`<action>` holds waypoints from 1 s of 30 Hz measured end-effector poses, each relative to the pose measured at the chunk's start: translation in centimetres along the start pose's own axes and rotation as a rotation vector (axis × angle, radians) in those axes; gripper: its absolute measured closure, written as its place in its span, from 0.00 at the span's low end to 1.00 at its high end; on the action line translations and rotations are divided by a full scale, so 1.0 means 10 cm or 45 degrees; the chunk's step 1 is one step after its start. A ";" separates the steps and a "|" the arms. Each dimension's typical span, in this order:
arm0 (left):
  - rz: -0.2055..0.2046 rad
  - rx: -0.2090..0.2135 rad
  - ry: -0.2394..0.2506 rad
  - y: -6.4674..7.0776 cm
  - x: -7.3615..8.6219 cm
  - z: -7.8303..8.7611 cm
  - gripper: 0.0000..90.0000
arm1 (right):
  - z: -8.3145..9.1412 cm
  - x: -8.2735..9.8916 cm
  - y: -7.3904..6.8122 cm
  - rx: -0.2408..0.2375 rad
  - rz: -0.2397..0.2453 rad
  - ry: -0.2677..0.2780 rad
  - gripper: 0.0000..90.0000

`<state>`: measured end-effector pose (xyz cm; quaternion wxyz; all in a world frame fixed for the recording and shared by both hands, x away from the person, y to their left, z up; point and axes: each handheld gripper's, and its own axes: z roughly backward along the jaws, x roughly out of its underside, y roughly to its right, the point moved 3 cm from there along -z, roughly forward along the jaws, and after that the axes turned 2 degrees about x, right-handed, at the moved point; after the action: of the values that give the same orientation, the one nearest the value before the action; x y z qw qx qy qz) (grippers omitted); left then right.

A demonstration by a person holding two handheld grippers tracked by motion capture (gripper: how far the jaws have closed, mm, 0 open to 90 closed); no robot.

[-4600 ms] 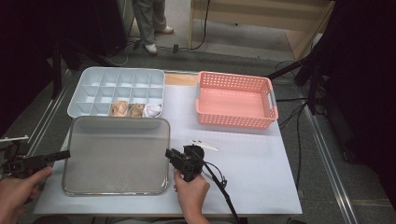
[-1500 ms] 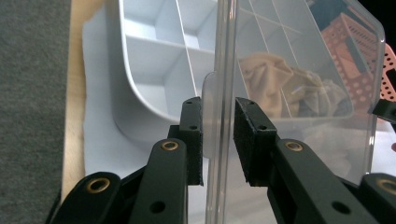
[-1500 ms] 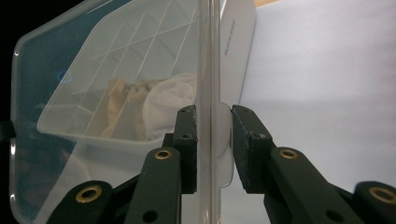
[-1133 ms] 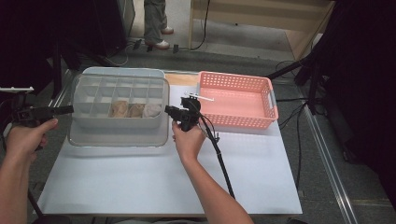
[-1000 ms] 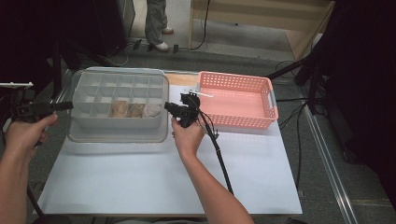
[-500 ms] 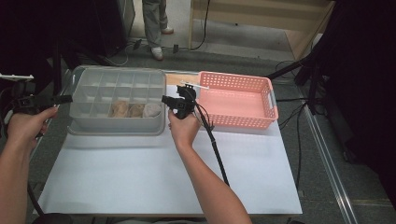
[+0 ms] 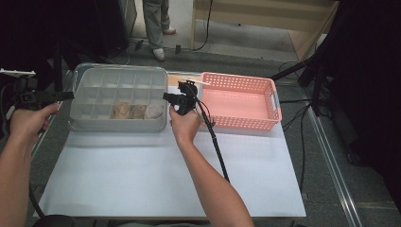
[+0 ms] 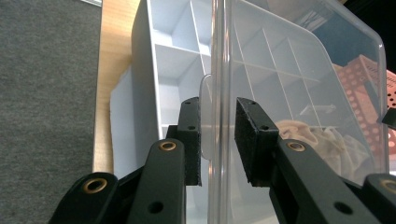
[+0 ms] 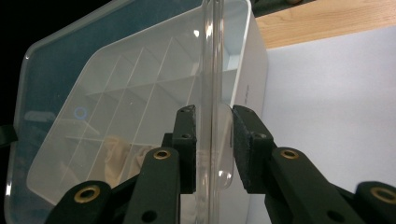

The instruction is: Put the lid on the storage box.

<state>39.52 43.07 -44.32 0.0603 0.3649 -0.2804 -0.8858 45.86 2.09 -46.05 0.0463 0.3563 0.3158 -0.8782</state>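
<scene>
Above the grey divided box [image 7: 118,97] at the far left of the tabletop [image 7: 156,179], a clear lid [image 8: 299,84] hangs between both tongs: left tongs [image 8: 217,140] straddle its left edge, right tongs [image 9: 212,149] its right edge; whether the pads press is unclear.

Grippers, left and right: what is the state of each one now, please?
Left gripper: shut on the clear lid's edge tab, above the divided box.
Right gripper: shut on the lid's opposite edge.
</scene>
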 end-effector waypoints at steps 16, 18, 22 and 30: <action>0.050 0.000 0.007 -0.12 -0.03 -0.13 0.81 | -0.14 -0.11 -0.01 0.017 -0.021 -0.023 0.80; 0.052 -0.004 0.007 -0.11 -0.04 -0.13 0.81 | -0.15 -0.12 0.00 0.016 -0.017 -0.022 0.80; 0.012 -0.031 0.003 -0.06 -0.11 -0.12 0.81 | -0.17 -0.14 0.00 0.017 -0.030 -0.026 0.80; 0.009 -0.056 -0.013 -0.10 -0.19 -0.19 0.80 | -0.21 -0.15 0.01 0.013 -0.037 -0.033 0.80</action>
<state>42.26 43.65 -44.78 0.0701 0.3578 -0.2624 -0.8934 48.26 3.09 -46.27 0.0359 0.3404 0.3157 -0.8849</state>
